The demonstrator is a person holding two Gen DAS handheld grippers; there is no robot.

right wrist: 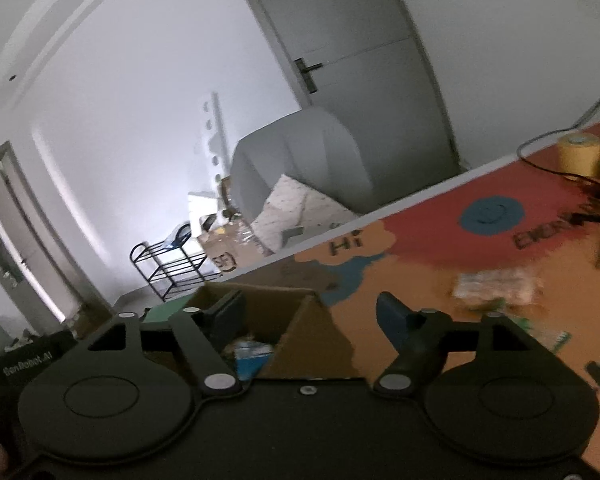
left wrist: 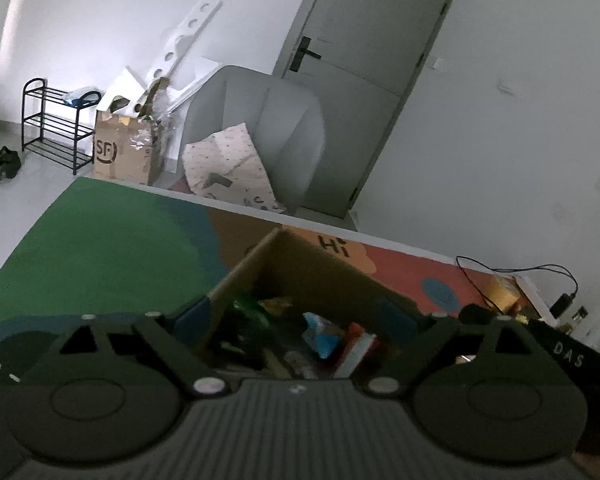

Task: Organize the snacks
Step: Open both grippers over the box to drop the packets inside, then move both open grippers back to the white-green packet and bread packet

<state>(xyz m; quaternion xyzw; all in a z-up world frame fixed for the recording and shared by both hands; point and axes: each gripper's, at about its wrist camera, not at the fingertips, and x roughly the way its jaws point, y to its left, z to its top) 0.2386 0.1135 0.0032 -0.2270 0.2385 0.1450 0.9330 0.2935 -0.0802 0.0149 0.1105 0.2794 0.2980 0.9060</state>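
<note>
An open cardboard box (left wrist: 320, 272) stands on the colourful table mat and holds several snack packets, among them a green one (left wrist: 246, 316), a blue one (left wrist: 320, 334) and a red and white one (left wrist: 358, 346). My left gripper (left wrist: 294, 316) is open and empty just above the box, its fingers astride the opening. In the right wrist view the same box (right wrist: 300, 332) is in front of my right gripper (right wrist: 312, 312), which is open and empty above the box's right wall. A clear snack packet (right wrist: 496, 286) lies blurred on the mat to the right.
A yellow tape roll (right wrist: 578, 152) and black cables (right wrist: 540, 164) lie at the table's far right. Behind the table are a grey armchair (left wrist: 260, 132), a grey door (left wrist: 376, 64), an SF carton (left wrist: 124, 152) and a black shoe rack (left wrist: 56, 124).
</note>
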